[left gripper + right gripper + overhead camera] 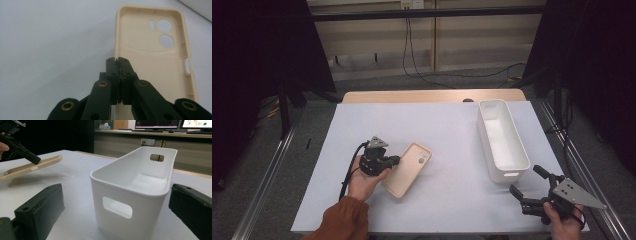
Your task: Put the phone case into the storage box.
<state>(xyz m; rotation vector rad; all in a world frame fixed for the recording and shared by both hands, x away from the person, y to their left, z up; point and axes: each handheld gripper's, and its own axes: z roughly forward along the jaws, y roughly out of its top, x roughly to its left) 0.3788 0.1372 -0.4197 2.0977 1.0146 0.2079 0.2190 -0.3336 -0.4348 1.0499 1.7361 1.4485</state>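
a lab or recording room: black curtains (257, 55) flank a counter (432, 96) under a white sheet (447, 150), metal rails (262, 190) line the carpeted floor, monitors (157, 123) glow on a back desk.

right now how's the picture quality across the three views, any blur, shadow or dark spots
High view: paper-covered table evenly lit, surroundings on both sides nearly black. Left gripper view: phone case sharp, the near jaws dark and a bit soft. Right gripper view: bin clear, its own jaws blurred up close, a soft shadow under the lifted case, and the left gripper dark against a black backdrop.
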